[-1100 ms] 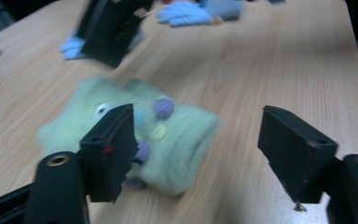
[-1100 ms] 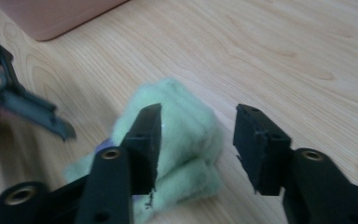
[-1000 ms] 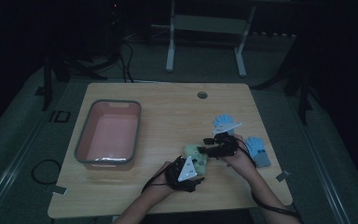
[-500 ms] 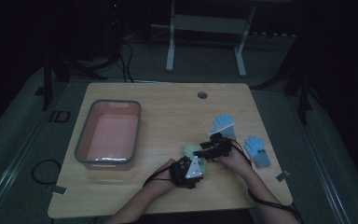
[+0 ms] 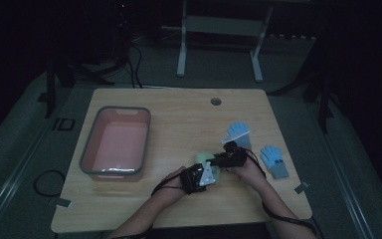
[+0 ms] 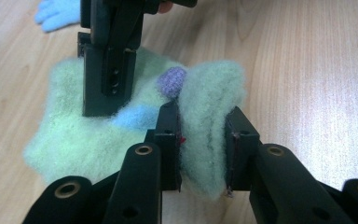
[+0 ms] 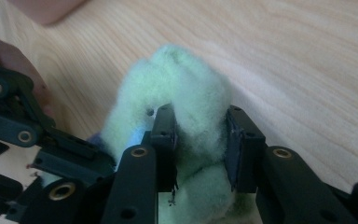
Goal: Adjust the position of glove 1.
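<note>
Green fuzzy glove now pinched; both tongs closed.

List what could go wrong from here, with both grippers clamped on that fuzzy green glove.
1. Both the left gripper and the right gripper, whose jaws have just been closing, pinch folds of the same green glove. Pulling them apart could stretch or tear the fleece.
2. Each grip holds only a bunched fold, so the soft fabric may slip out when lifted.
3. The grippers sit very close together; in the left gripper view the other one presses right beside its jaws, so they could collide.
</note>
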Demonstrator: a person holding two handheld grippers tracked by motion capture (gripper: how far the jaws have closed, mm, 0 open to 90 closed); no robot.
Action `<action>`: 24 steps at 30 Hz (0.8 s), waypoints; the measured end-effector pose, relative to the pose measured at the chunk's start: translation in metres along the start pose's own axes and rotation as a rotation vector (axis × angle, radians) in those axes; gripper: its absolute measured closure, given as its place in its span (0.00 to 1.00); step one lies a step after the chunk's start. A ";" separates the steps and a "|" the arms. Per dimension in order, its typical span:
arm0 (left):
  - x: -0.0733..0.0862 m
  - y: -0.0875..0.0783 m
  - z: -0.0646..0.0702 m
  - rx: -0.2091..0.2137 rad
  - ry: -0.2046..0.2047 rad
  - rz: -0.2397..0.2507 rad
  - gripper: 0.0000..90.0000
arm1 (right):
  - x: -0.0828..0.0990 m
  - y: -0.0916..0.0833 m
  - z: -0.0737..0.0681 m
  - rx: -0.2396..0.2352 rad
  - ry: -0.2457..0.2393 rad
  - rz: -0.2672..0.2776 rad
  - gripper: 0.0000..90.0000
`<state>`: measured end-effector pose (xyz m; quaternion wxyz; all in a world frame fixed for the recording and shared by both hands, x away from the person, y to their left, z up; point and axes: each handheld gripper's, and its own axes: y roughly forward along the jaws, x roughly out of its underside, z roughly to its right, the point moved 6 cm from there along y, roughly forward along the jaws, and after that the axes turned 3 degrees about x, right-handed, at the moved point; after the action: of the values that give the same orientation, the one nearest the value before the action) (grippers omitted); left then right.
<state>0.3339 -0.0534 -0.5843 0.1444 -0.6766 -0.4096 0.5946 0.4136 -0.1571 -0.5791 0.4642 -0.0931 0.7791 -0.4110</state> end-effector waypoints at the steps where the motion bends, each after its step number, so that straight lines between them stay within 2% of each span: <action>1: -0.001 -0.002 -0.002 0.000 -0.002 0.000 0.81 | -0.001 -0.001 -0.001 0.006 -0.005 0.000 0.76; 7: -0.004 -0.015 -0.006 0.002 0.002 -0.010 0.82 | -0.010 -0.005 -0.008 0.021 -0.024 0.013 0.77; 12: -0.006 -0.025 -0.009 -0.010 0.017 -0.019 0.82 | -0.019 -0.007 -0.014 -0.003 -0.009 0.037 0.78; 18: -0.007 -0.035 -0.013 -0.019 0.026 -0.031 0.82 | -0.030 -0.009 -0.020 -0.011 -0.016 0.053 0.78; 19: -0.008 -0.044 -0.016 -0.027 0.023 -0.037 0.82 | -0.036 -0.010 -0.024 -0.019 -0.014 0.057 0.78; 24: -0.007 -0.057 -0.021 -0.041 0.027 -0.046 0.82 | -0.048 -0.010 -0.031 -0.025 -0.024 0.064 0.78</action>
<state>0.3319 -0.0171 -0.5356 0.1496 -0.6776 -0.4353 0.5736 0.4133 -0.1213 -0.5333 0.4851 -0.0789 0.7811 -0.3852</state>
